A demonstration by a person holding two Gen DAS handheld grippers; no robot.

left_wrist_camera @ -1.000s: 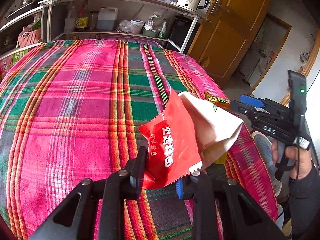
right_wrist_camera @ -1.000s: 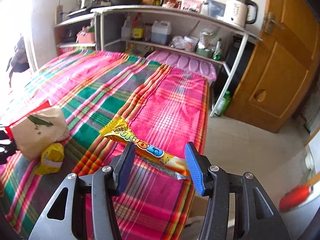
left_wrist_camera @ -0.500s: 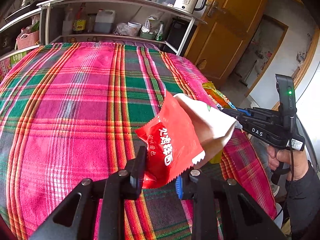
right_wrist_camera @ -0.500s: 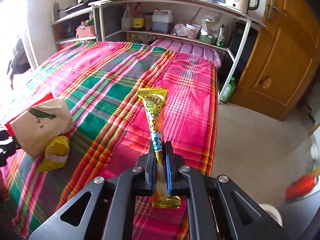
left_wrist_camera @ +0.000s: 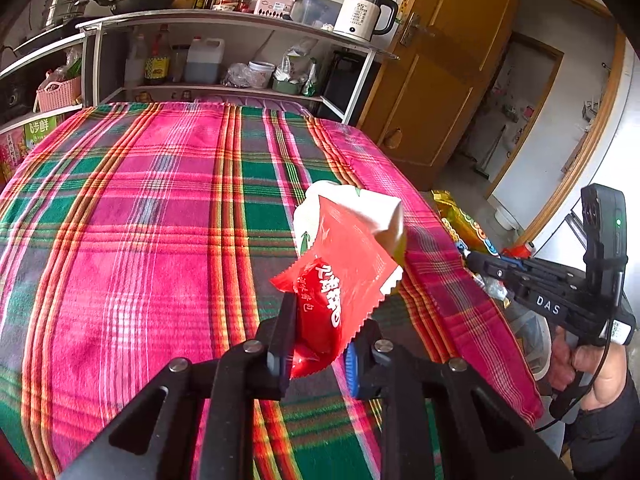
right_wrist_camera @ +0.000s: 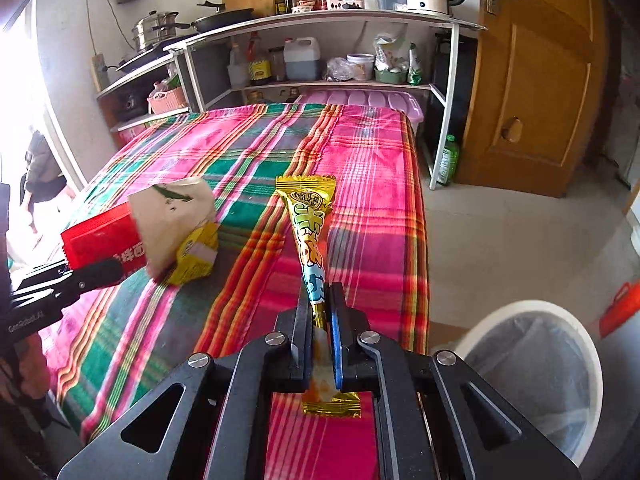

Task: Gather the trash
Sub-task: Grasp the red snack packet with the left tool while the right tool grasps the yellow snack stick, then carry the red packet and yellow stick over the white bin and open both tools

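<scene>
Both wrappers lifted off plaid table (right_wrist_camera: 360, 168) | right gripper (right_wrist_camera: 320, 312) jaws closed, pinching long yellow snack wrapper (right_wrist_camera: 310, 232) upright | left gripper (left_wrist_camera: 320, 340) just tightening, clamps red packet (left_wrist_camera: 340, 280), white-green lining | white bin (right_wrist_camera: 532, 356) right.

Mounted on each gripper, looking forward and down along the fingers — close over the plaid table (left_wrist_camera: 140, 240). Left view from the near edge toward the shelf (left_wrist_camera: 224, 20); right view from nearer the door-side edge, same shelf (right_wrist_camera: 320, 20) beyond. Shared: table (right_wrist_camera: 360, 168), shelf, door (left_wrist_camera: 440, 80) — plus each other's gripper.
</scene>
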